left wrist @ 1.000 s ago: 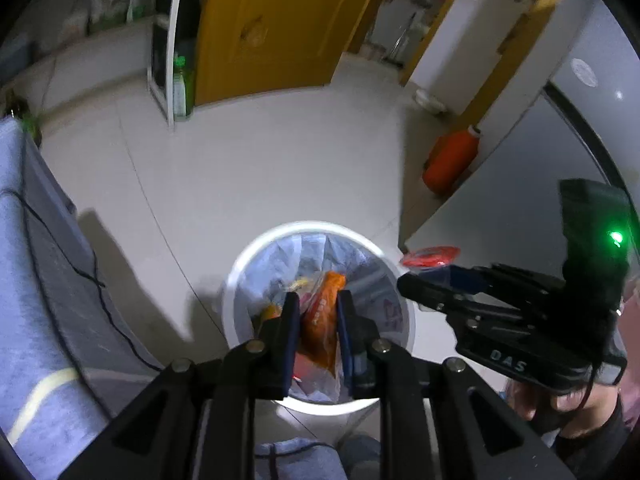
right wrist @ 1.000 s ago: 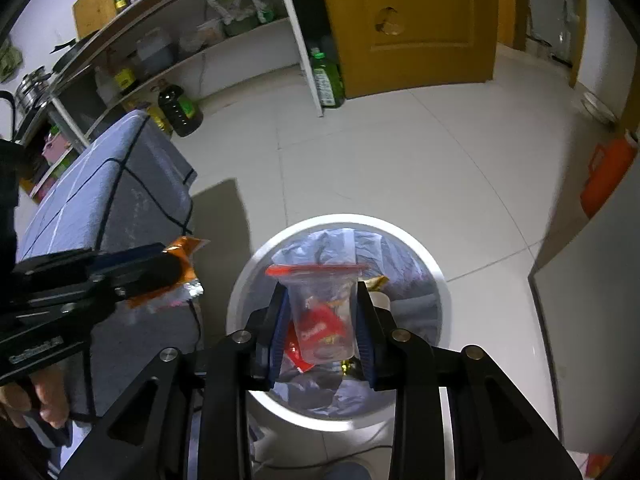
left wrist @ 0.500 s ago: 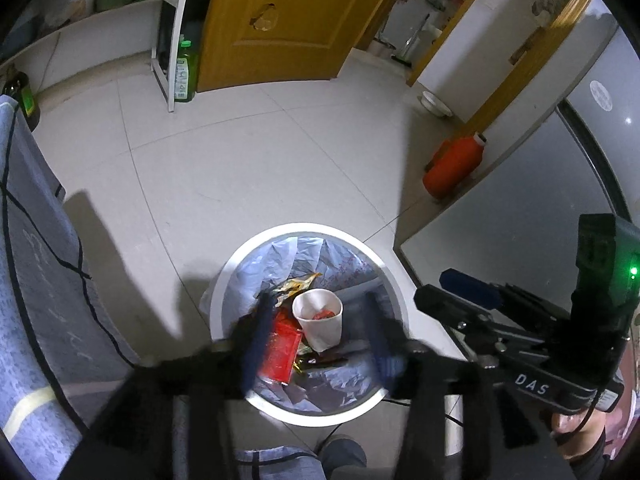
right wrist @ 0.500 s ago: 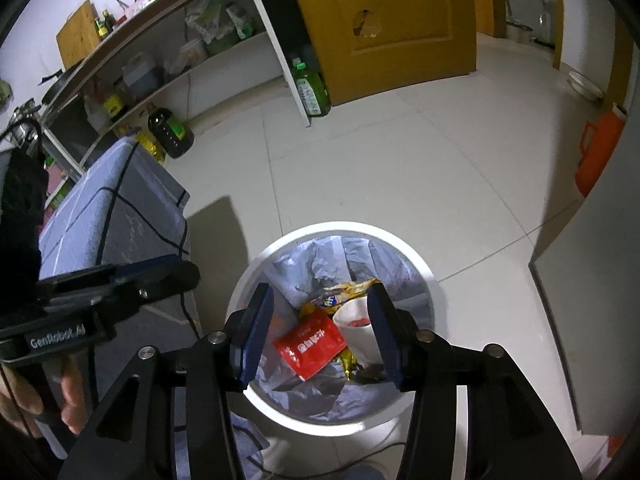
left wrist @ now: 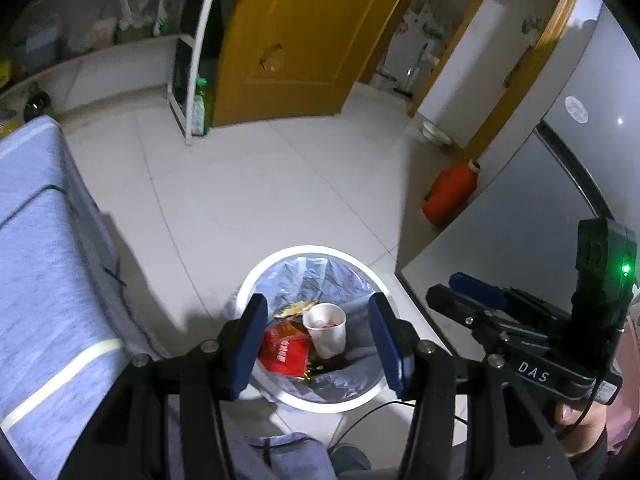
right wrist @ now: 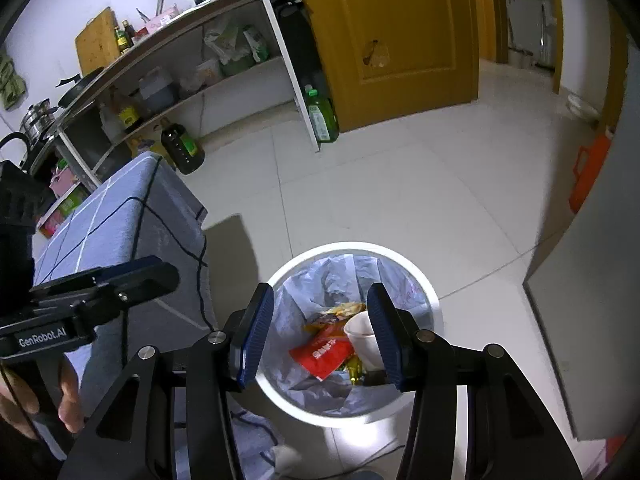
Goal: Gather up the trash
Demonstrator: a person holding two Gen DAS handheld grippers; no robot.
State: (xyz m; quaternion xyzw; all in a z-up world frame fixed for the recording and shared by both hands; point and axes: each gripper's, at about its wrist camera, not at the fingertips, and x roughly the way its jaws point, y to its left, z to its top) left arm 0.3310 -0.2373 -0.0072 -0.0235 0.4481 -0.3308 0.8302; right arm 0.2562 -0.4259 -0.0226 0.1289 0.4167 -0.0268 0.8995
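1. The trash bin (left wrist: 362, 390) stood on the floor directly below and ahead of both claws, its white rim ringing a pale liner; in each wrist view its mouth showed between the two fingers.
2. Inside lay the collected trash: a red wrapper (left wrist: 285, 350) flat on the liner, its long axis running roughly across the bin, and touching it an upright white paper cup (left wrist: 326, 330), with a yellowish wrapper (left wrist: 296, 308) behind them.
3. The left claw (left wrist: 318, 344) was spread wide, holding and touching nothing, hanging above the bin's near side.
4. The right claw (right wrist: 320, 338) was likewise spread wide and empty, above the same opening; neither sat clearly nearer the bin.
5. Judging from this, the drop looked finished, so the coming move would turn away from the bin, probably toward the cloth-covered table (right wrist: 112, 224) just beside it on the left; no trash showed on its visible part.
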